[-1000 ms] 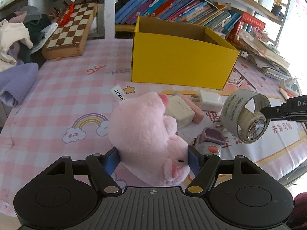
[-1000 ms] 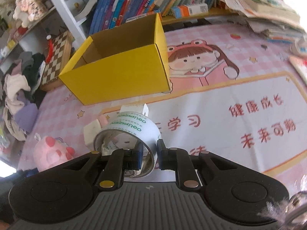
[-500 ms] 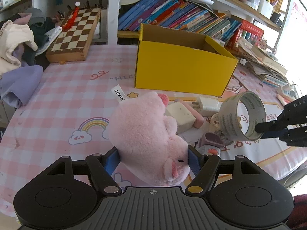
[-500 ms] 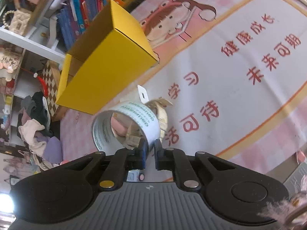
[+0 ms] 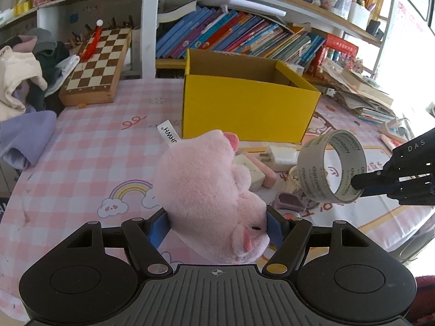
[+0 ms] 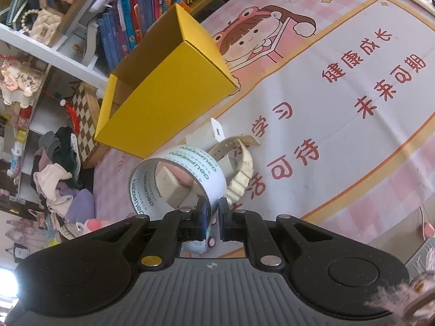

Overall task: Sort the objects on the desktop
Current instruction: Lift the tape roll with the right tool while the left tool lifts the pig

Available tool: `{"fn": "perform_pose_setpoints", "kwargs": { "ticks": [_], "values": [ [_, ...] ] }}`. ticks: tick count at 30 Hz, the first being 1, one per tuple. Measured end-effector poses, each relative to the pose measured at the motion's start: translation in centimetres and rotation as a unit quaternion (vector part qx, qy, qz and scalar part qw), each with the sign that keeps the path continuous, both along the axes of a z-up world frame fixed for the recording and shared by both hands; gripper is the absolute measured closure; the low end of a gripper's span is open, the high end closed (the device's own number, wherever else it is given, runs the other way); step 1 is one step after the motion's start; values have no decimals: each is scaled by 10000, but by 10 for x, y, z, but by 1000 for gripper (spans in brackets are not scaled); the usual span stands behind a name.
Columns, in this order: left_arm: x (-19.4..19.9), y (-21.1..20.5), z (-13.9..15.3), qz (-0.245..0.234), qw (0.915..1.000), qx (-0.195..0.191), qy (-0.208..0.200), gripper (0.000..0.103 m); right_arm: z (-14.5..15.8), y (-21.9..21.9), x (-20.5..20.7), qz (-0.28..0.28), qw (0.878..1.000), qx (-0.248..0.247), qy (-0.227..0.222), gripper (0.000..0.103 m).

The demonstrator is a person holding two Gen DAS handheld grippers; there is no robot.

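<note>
My left gripper [image 5: 217, 224] is shut on a pink plush pig [image 5: 206, 190] and holds it above the pink checked tablecloth. My right gripper [image 6: 213, 216] is shut on the rim of a clear tape roll [image 6: 176, 179], held in the air; the roll also shows at the right of the left wrist view [image 5: 331, 167]. An open yellow box [image 5: 247, 108] stands behind them, also in the right wrist view [image 6: 163, 92]. Below the roll lie a beige watch [image 6: 239, 168], a white charger [image 5: 281, 153], a white eraser [image 5: 251, 169] and a pink eraser [image 5: 265, 175].
A chessboard [image 5: 98, 62] leans at the back left beside a heap of clothes [image 5: 21, 76]. Books [image 5: 239, 38] fill the shelf behind the box. Stacked papers [image 5: 359, 92] lie at the back right. A small purple gadget [image 5: 289, 203] lies near the pig.
Both grippers have risen with their loads. The tape roll has lifted off the watch and tilted. The yellow box now looks closer in both views.
</note>
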State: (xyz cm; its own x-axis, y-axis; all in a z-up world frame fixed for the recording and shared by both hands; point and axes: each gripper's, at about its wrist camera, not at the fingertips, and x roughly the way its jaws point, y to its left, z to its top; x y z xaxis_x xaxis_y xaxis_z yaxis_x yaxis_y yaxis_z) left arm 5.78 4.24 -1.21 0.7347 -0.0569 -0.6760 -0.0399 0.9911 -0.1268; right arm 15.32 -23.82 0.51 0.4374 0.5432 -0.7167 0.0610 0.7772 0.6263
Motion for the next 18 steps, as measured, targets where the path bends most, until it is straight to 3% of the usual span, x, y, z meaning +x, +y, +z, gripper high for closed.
{"fn": "perform_pose_setpoints", "kwargs": {
  "ticks": [18],
  "values": [
    [-16, 0, 12, -213, 9994, 54, -283, 31, 11, 8, -22, 157, 9997, 63, -185, 95]
  ]
}}
